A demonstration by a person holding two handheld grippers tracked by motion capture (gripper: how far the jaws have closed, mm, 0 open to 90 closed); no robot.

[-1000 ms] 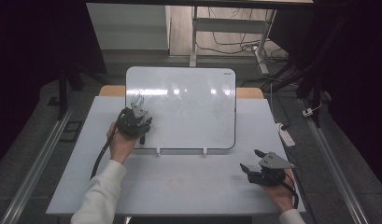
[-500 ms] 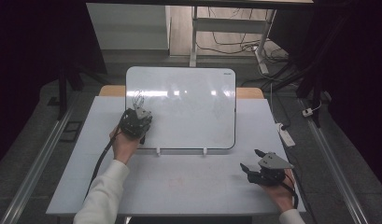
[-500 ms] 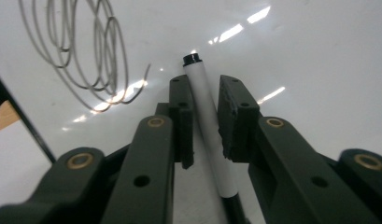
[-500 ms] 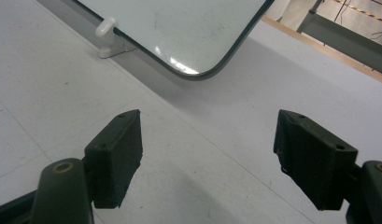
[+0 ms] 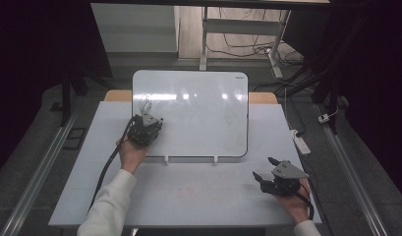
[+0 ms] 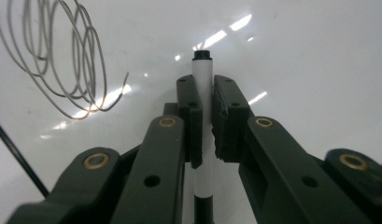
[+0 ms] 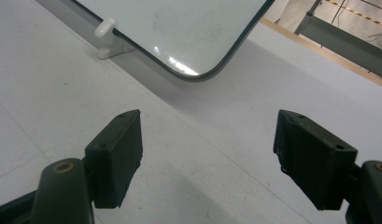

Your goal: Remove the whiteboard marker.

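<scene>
A whiteboard (image 5: pixel 198 113) leans on the white table (image 5: pixel 188 191), held by two small white clips (image 5: pixel 166 159). My left gripper (image 5: pixel 145 129) is over the board's lower left and is shut on a white marker (image 6: pixel 202 84) whose black tip points at the board (image 6: pixel 296 56). Grey scribbled loops (image 6: pixel 53 60) are drawn up and to the left of the tip; in the high view the scribble (image 5: pixel 145 104) lies just above the gripper. My right gripper (image 5: pixel 266 169) rests near the table's front right, open, with nothing between its jaws (image 7: pixel 207 154).
The board's rounded lower corner (image 7: pixel 198 72) and one clip (image 7: pixel 104 35) lie ahead of the right gripper. A power strip (image 5: pixel 302 143) sits at the table's right edge. Table legs and cables (image 5: pixel 238 44) stand on the floor beyond.
The left gripper with the marker has shifted slightly down and right on the board, away from the scribble. The right gripper has stayed still.
</scene>
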